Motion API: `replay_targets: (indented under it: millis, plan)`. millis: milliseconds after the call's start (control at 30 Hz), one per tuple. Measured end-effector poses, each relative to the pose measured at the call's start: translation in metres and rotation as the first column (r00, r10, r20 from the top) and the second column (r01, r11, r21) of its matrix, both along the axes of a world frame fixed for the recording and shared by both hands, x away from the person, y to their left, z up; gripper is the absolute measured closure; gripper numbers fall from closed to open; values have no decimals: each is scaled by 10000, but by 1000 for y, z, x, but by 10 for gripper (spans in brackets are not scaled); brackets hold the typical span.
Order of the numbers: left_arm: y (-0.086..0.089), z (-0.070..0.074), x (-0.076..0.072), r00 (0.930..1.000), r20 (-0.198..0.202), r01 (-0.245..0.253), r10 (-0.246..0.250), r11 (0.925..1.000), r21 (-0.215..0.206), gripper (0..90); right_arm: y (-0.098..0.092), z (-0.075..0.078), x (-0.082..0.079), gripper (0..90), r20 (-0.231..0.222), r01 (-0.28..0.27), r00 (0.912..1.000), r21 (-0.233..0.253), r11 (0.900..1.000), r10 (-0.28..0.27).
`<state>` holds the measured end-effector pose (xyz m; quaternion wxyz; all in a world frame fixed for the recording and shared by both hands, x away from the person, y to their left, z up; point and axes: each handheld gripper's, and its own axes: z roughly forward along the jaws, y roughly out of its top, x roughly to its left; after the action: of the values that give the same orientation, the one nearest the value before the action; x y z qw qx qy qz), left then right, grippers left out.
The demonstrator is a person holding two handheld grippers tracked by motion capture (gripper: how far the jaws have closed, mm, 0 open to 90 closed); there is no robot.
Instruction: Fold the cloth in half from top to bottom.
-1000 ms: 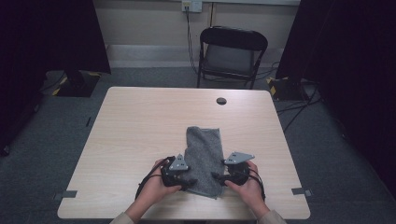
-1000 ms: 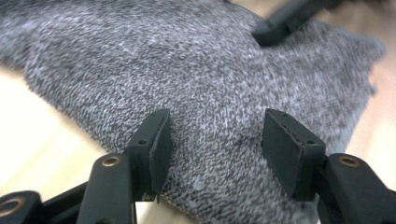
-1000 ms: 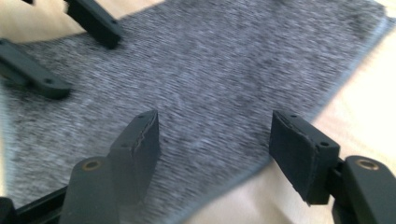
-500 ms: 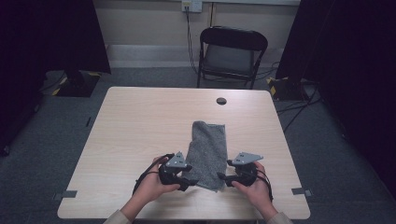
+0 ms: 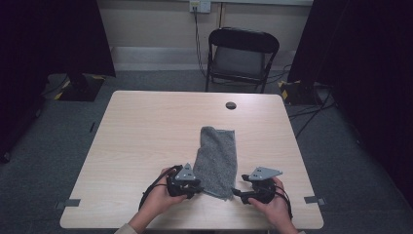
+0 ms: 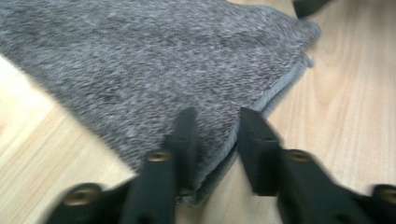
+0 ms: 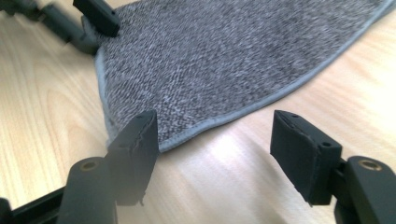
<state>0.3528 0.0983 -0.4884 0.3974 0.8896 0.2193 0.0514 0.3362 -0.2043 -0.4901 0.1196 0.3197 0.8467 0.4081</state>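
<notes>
1. High view: a folded grey towel (image 5: 216, 161) lies flat on the light wooden desk (image 5: 146, 141), in its near half and a little right of centre, with its long side running away from the person.
2. At the towel's near left corner sits the left tool (image 5: 195, 186), held in the person's left hand (image 5: 160, 200).
3. Left gripper view: the left tool (image 6: 215, 133) has its jaws a small way apart, set astride the towel's (image 6: 154, 60) hemmed corner; one jaw rests on the cloth, the other stands just off the edge over bare wood, and they are not pressed together on the fabric.
4. Near the towel's near right corner, the right tool (image 5: 239, 193) is held in the right hand (image 5: 275, 207).
5. Right gripper view: the right tool (image 7: 215, 140) stands wide open and holds nothing; its one jaw is at the towel's (image 7: 233, 51) hem, the other well off over the desk (image 7: 224, 177).
6. A black chair (image 5: 242, 58) stands behind the desk's far edge.
</notes>
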Motion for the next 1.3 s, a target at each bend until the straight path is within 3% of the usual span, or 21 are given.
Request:
replay_targets:
  millis: [67,200,300,367,433,533,633,700,733,800,833,900,933,967,1000,1133,1167,1200,1233,1267,1300]
  plan:
    - [2,6,1,9997,-82,-231,229,9994,-258,880,1,-1,-1,322,-38,-59,10000,45,10000,59]
    - [12,22,1,9984,-49,-560,558,9957,-741,888,0,2,-1,319,5,-20,10000,200,9998,20]
    - [20,29,-4,9976,140,-670,680,9960,-595,881,1,5,-2,319,74,-120,9999,394,9992,117]
    - [27,25,-6,9951,10,-982,985,9926,-714,838,5,6,-4,319,130,-251,9996,429,9988,246]
    - [34,22,-9,9940,14,-1095,1096,9932,-406,797,9,7,-5,319,180,-348,9993,487,9982,339]
    - [46,18,-11,9900,-188,-1405,1399,9894,-359,787,14,8,-6,319,239,-506,9985,518,9974,495]
    - [55,20,-9,9808,0,-1943,1948,9786,-681,617,15,9,-5,321,214,-499,9986,559,9972,487]
    - [54,22,-4,9724,0,-2318,2331,9667,-1087,554,16,9,-1,323,222,-431,9989,596,9973,419]
    - [51,21,-2,9732,-43,-2288,2298,9669,-1130,538,17,9,1,327,232,-442,9988,565,9974,430]
    - [44,13,5,9701,-154,-2425,2421,9661,-884,535,20,8,5,326,255,-418,9989,499,9979,405]
    - [42,5,11,9664,-488,-2556,2525,9640,-729,541,21,8,7,326,229,-434,9988,511,9978,423]
    - [42,-4,15,9636,-676,-2612,2588,9649,-291,665,24,7,11,326,215,-447,9988,452,9980,438]
    - [43,-5,14,9643,-884,-2540,2495,9663,-429,771,25,7,12,327,219,-453,9988,461,9979,443]
    - [43,-3,12,9597,-1249,-2576,2517,9657,-325,840,26,7,13,328,240,-476,9986,494,9976,464]
    - [44,1,9,9619,-1267,-2454,2423,9694,-90,874,27,7,14,330,276,-480,9985,498,9976,467]
    - [49,8,-14,9788,-1456,-1434,1441,9895,148,887,33,6,22,336,305,-555,9981,393,9977,544]
    - [52,8,-19,9790,-1617,-1244,1244,9922,104,885,36,7,25,343,334,-578,9978,421,9974,564]
    - [54,9,-21,9764,-1754,-1274,1258,9918,18,874,39,7,28,355,395,-608,9975,459,9971,590]
    - [57,11,-20,9780,-1545,-1421,1402,9899,-10,824,41,8,30,379,429,-609,9973,460,9971,589]
    - [57,14,-17,9800,-1206,-1587,1580,9873,46,619,44,8,34,406,468,-618,9971,455,9970,597]
    - [57,17,-12,9776,-799,-1949,1947,9808,62,503,45,7,36,406,446,-630,9972,505,9967,608]
